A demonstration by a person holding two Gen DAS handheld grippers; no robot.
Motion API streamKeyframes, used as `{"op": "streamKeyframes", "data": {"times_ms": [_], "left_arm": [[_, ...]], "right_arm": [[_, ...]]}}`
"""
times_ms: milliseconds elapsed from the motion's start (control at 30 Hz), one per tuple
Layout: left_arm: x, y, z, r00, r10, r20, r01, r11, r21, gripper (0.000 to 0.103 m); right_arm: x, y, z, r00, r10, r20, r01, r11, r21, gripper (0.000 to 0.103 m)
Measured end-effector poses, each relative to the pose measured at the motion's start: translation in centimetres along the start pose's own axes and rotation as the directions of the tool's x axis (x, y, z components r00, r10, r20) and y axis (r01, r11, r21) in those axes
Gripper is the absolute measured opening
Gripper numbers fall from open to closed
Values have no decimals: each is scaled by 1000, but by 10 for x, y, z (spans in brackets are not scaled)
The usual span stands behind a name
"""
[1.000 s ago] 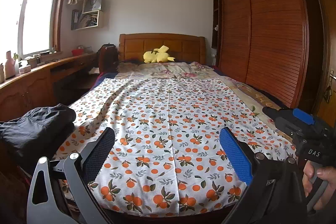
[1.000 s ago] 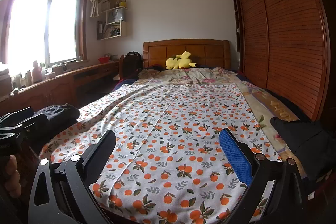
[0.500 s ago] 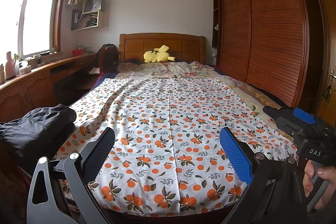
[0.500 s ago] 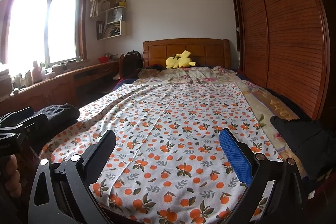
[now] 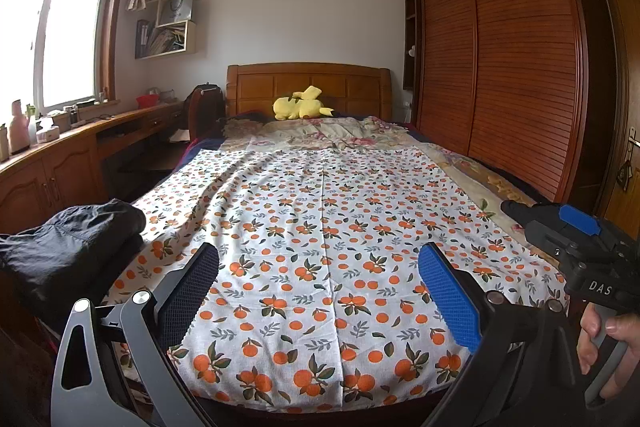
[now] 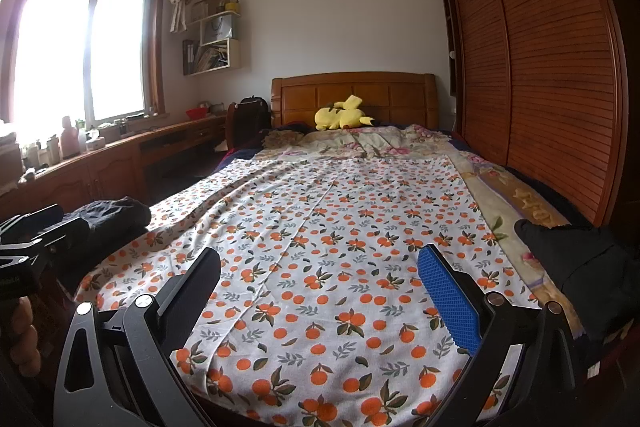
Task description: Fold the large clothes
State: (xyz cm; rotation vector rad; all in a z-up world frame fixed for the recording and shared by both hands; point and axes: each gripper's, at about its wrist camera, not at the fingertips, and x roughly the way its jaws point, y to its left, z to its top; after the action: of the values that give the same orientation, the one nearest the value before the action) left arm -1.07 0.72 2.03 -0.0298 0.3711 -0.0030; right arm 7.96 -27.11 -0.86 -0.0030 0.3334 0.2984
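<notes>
A large white cloth [image 5: 320,227] printed with oranges and leaves is lying spread flat over the bed [image 5: 452,163], a crease running down its middle, its near edge hanging over the foot.

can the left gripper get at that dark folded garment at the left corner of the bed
Probably yes: the open left gripper holds nothing, and the dark folded garment lies uncovered just to its left.

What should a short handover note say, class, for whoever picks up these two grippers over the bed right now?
Left gripper: open, empty, above the bed's near end.
Right gripper: open, empty, alongside it.
Black clothes: one pile at the bed's left edge, another at the right edge.
Orange-print sheet lies spread flat over the bed.
Done: nothing visibly folded on the sheet yet.
Left: probably take a garment, lay it out, fold it.
</notes>
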Motion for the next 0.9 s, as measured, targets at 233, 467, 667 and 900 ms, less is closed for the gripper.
{"op": "streamKeyframes", "data": {"times_ms": [233,467,667,900], "left_arm": [[0,0,0,1000,2,-1,-2,1000,0,100],[0,0,0,1000,1,-1,-1,1000,0,100],[0,0,0,1000,1,0,-1,1000,0,100],[-1,0,0,1000,3,1,-3,1000,2,100]], "right_arm": [[0,-1,0,1000,0,0,0,1000,0,95],[0,-1,0,1000,-1,-2,1,1000,2,95],[0,-2,-2,1000,-3,-2,3,1000,4,95],[0,-1,-5,1000,-7,-1,7,1000,8,95]]}}
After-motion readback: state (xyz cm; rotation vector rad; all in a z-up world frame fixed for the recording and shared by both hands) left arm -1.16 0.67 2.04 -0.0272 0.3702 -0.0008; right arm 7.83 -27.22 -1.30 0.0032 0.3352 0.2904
